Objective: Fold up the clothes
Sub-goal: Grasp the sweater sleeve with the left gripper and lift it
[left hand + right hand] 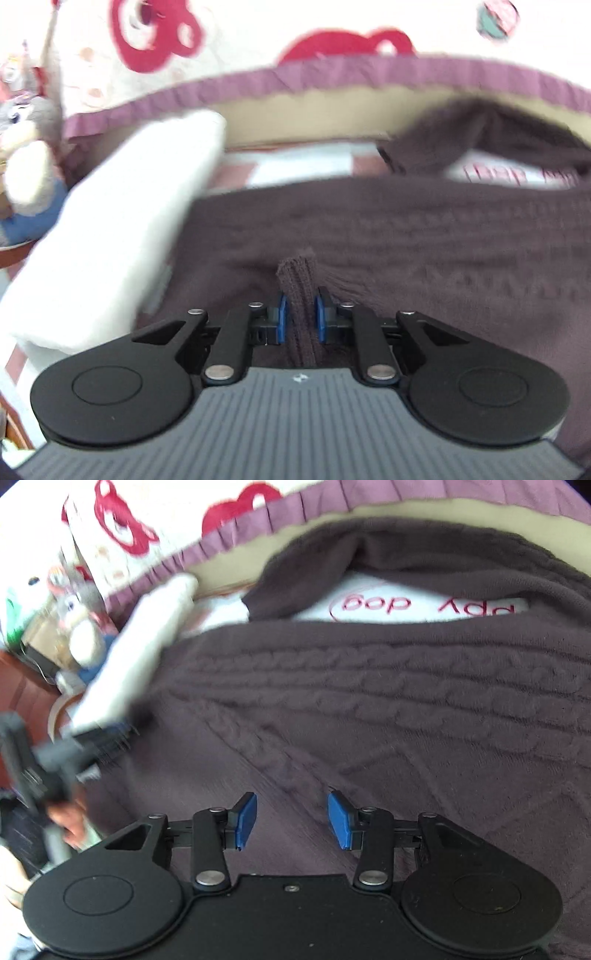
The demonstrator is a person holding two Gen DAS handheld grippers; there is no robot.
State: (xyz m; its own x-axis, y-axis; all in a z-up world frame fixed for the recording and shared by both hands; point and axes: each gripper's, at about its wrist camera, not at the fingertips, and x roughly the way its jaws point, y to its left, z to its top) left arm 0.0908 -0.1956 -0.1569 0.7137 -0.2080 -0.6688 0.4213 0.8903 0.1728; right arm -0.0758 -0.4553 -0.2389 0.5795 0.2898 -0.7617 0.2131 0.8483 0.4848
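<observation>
The dark brown cable-knit sweater (pixel 406 229) lies spread across a bed, filling most of both wrist views. The left hand-held gripper (pixel 300 314) has its blue pads (pixel 282 317) drawn in close on a ribbed fold of the sweater, which stands up in a narrow ridge between the two pads and runs back toward the gripper's body. The pads press on the fold from both sides, so the knit is clamped there, at the near edge of the garment.

In the right wrist view the right hand-held gripper (pixel 291 821) hovers over the sweater (pixel 369 709) with its blue pads (pixel 246 819) standing apart; flat knit shows in the gap and nothing is pinched between them. It sits over the plainer, diamond-patterned part of the garment, with the cable rows running across farther ahead.

Beyond the cables the sweater's far part arches up, and under it shows a white cloth with red lettering (pixel 406 605). A white folded piece (pixel 118 229) lies just beside the sweater's left edge, possibly overlapping it, though blur makes that hard to judge. Behind run a purple ruffled trim (pixel 332 74) and a bedcover printed with red bears (pixel 155 33). A plush toy (pixel 83 627) sits at the far left. At the left edge of the right wrist view, a blurred hand (pixel 68 821) holds the other gripper's handle.
</observation>
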